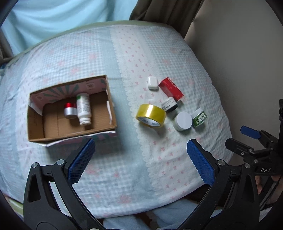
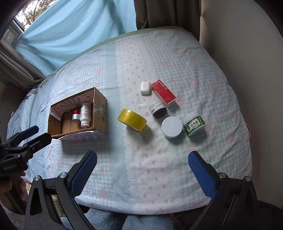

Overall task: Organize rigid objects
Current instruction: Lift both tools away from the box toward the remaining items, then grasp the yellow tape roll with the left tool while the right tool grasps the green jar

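An open cardboard box (image 1: 35, 122) (image 2: 100, 102) sits on the left of the cloth, holding a white bottle (image 1: 83, 108) (image 2: 85, 114) and a small silver jar with a red lid (image 1: 70, 110) (image 2: 76, 115). To its right lie a yellow tape roll (image 1: 151, 115) (image 2: 132, 120), a white case (image 1: 152, 82) (image 2: 145, 88), a red carton (image 1: 170, 88) (image 2: 163, 91), a black-and-white jar (image 1: 169, 104) (image 2: 158, 109), a white-lidded jar (image 1: 183, 121) (image 2: 172, 127) and a green-labelled jar (image 1: 199, 117) (image 2: 193, 124). My left gripper (image 1: 140, 146) (image 2: 37, 134) and right gripper (image 2: 142, 157) (image 1: 240, 136) both stand open above the near edge, holding nothing.
The checked blue and pink cloth (image 1: 123, 58) (image 2: 141, 58) covers a rounded table. A light blue curtain (image 2: 74, 26) and brown drape (image 2: 168, 12) hang behind; a beige wall (image 2: 247, 62) rises at the right. A hand (image 2: 10, 185) grips the left tool.
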{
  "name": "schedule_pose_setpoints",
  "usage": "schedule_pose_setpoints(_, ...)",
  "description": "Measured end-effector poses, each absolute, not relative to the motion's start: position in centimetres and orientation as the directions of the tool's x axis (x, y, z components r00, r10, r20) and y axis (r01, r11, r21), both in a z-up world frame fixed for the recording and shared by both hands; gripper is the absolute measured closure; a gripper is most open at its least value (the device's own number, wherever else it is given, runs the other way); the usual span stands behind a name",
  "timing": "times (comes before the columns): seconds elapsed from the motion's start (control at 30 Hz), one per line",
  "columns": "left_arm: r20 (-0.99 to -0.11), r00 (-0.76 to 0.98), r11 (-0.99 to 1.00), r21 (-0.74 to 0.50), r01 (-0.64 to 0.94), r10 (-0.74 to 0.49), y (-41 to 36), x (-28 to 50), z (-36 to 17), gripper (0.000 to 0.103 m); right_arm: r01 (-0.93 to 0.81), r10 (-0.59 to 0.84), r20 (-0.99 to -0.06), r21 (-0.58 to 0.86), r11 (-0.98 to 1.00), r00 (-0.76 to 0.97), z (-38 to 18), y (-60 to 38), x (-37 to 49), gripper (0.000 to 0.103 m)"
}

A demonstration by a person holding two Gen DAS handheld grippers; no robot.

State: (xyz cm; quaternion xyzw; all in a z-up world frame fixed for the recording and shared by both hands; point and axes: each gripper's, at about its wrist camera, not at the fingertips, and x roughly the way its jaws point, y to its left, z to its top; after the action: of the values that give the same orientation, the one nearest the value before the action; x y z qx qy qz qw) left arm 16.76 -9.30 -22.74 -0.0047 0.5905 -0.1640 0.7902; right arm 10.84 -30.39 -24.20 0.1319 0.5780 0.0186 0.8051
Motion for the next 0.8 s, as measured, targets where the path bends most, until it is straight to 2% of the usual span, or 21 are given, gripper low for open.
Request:
schedule_pose_setpoints(0.17,-0.935,0.168,0.950,-0.303,0.081,-0.312,-12.3,17.8,-26.9,0.000,-0.031,0.176,-0.929,0.175,0.984,0.325,-26.8,-33.5,12.4,0.000)
schedule_pose_setpoints(0.3,-0.939,0.132,0.945,-0.324,-0.036,-0.317,-13.7,19.2,-29.7,0.000,-0.170,0.174,-0.937,0.127,0.977,0.303,-29.2,-34.4,14.2,0.000)
schedule_pose_setpoints(0.63,-0.937,0.023,0.881,-0.336,-0.333,-0.349,-14.4,25.3,-38.4,0.000,-0.457,0.115,-0.980,0.029,0.889,0.161,-38.3,-33.3,19.3,0.000)
schedule_pose_setpoints(0.8,-0.943,-0.037,0.861,-0.285,-0.421,-0.331,-14.5,27.5,-42.5,0.000,-0.586,0.056,-0.997,0.011,0.811,0.058,-43.1,-31.5,21.0,0.000)
